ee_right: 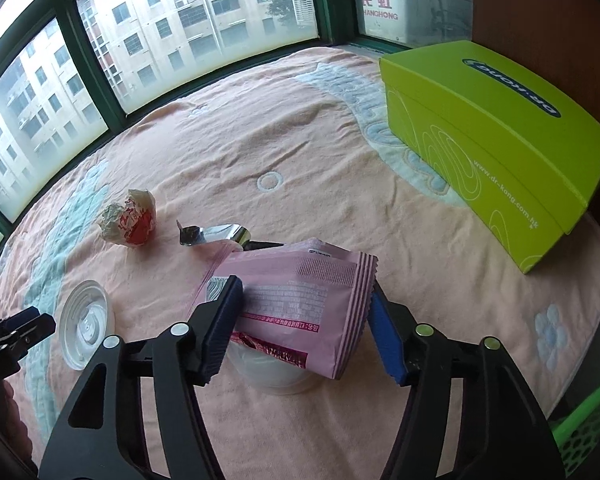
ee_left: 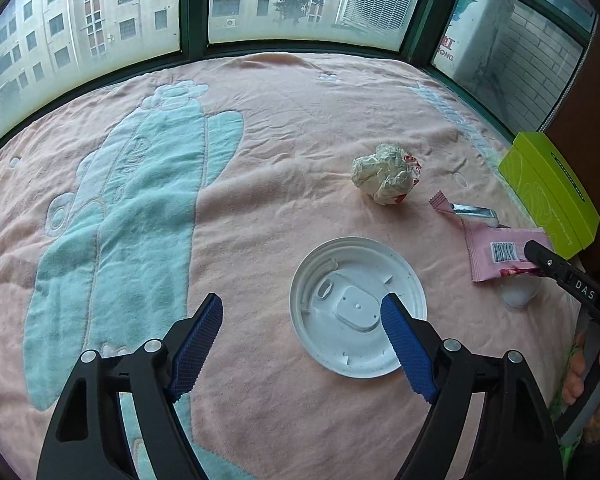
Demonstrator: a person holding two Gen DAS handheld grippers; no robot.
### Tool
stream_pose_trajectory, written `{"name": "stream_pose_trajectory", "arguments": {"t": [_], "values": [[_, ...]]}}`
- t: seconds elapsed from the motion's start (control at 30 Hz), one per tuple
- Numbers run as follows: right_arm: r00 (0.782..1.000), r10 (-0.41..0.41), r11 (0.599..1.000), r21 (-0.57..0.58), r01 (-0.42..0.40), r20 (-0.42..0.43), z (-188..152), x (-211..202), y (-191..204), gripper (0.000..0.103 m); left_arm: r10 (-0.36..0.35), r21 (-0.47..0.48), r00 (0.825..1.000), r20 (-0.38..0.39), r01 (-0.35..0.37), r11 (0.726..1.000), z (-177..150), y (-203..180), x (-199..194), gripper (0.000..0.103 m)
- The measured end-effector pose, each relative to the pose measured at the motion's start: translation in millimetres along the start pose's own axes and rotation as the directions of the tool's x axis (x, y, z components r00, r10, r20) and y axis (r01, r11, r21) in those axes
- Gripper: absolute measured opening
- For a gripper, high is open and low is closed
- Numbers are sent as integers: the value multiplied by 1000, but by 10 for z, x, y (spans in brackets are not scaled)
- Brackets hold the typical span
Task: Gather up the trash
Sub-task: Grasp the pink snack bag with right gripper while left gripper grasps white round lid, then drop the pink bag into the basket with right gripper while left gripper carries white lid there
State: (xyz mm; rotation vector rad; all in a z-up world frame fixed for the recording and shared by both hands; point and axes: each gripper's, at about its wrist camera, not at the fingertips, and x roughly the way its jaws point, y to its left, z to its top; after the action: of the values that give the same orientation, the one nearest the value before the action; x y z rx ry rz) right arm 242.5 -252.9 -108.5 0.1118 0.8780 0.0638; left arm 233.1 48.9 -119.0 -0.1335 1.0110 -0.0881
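A pink snack wrapper lies over a small white cup on the pink blanket. My right gripper is open with its fingers on either side of the wrapper; I cannot tell whether they touch it. The wrapper also shows in the left wrist view. My left gripper is open and empty, its right finger over a white plastic lid. A crumpled paper ball and a torn silver foil wrapper lie farther back.
A lime green box stands at the right by the wall. A green plastic basket shows at the lower right corner. The pink blanket with a teal pattern ends at the green window frame behind.
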Motion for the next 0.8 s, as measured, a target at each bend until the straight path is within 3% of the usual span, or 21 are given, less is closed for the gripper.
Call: {"name": "stream_pose_trajectory", "arguments": {"t": [0.03, 0.3, 0.43, 0.63, 0.8], "values": [[1000, 2, 1000, -9, -2, 6, 7, -14, 19, 52, -2, 0, 1000, -5, 2, 1000, 1, 0, 28, 77], [998, 21, 999, -42, -18, 59, -7, -201, 147, 39, -34, -6, 999, -41, 34, 999, 2, 30, 201, 62], [995, 52, 998, -29, -50, 80, -22, -328, 175, 32, -28, -12, 998, -52, 27, 1000, -2, 65, 252, 46], [990, 76, 997, -15, -74, 116, -53, -555, 177, 29, -13, -22, 999, -49, 12, 1000, -13, 78, 276, 13], [986, 84, 996, -2, -85, 144, -125, -751, 165, 28, -1, -17, 1000, -24, 1, 1000, -28, 27, 168, 9]]}}
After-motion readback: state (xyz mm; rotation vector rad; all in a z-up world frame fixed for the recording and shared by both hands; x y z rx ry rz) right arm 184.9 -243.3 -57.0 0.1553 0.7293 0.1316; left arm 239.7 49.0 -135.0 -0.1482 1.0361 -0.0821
